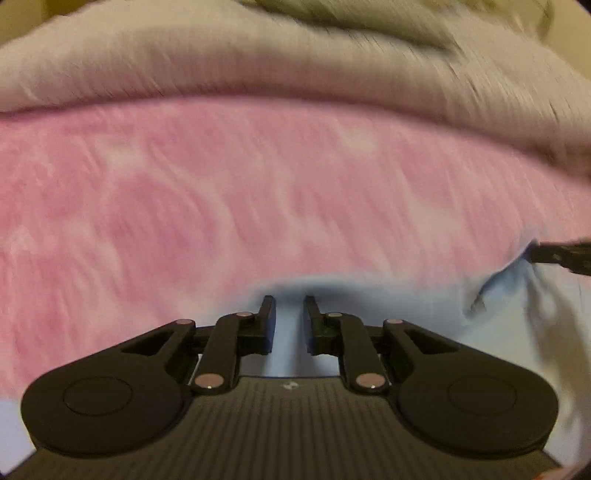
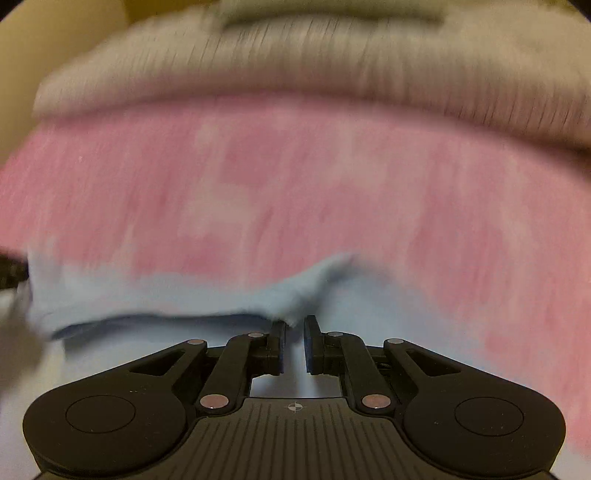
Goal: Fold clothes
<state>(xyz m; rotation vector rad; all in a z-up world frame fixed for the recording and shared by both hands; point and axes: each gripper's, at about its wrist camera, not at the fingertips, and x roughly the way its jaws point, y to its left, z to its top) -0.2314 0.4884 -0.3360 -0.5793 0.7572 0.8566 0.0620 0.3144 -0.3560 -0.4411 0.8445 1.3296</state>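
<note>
A light blue garment lies at the near edge of a pink patterned blanket. My left gripper is nearly closed on the blue cloth's edge, with fabric showing between the fingers. My right gripper is nearly closed on a raised fold of the same blue garment. The other gripper's black tip shows at the right edge of the left wrist view and at the left edge of the right wrist view. Both views are motion-blurred.
A beige ribbed blanket lies bunched beyond the pink blanket; it also shows in the right wrist view. A darker olive cloth lies behind it.
</note>
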